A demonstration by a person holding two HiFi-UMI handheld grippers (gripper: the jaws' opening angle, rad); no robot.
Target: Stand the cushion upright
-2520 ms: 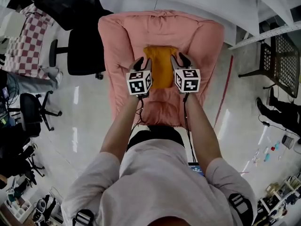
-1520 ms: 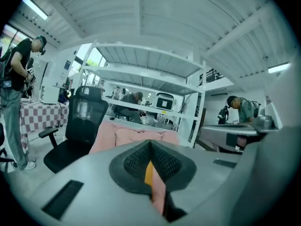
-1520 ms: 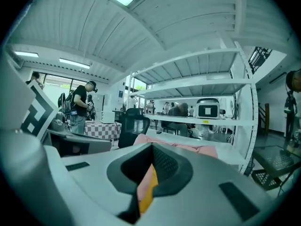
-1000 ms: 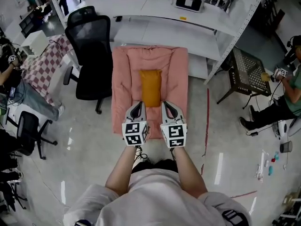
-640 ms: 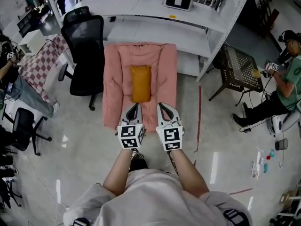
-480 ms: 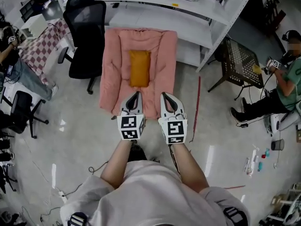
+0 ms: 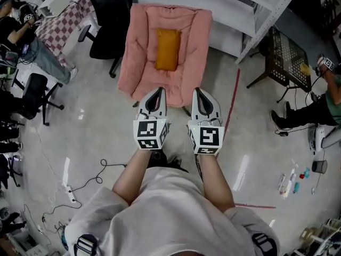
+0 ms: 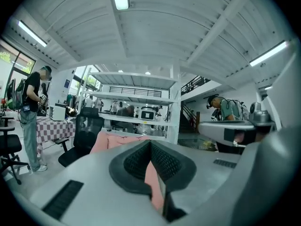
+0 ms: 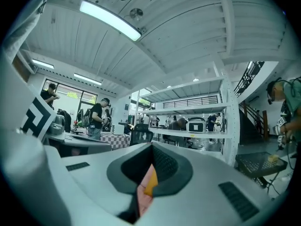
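- Head view: the orange cushion (image 7: 168,49) sits in the middle of the pink seat (image 7: 139,63), with its top end toward the backrest. It looks propped there, so the backrest does the holding. From this steep angle I can't confirm how upright it is.
- The seat's raised side bolsters flank the cushion, which should stop it tipping sideways.
- Your left gripper (image 7: 156,96) and right gripper (image 7: 201,97) are side by side over bare floor (image 7: 96,127), short of the seat's front edge and well apart from the cushion.
- On both grippers the jaws are pressed together with nothing between them. The pink and orange slivers at the pad line in the gripper views are just the seat and cushion far behind.
- My read is that the closed, empty, level claws mean hands off and the task is likely done.
- A black office chair (image 7: 109,9) is just beside the seat, and the white shelf rack (image 7: 261,9) is behind it. Neither touches the cushion.
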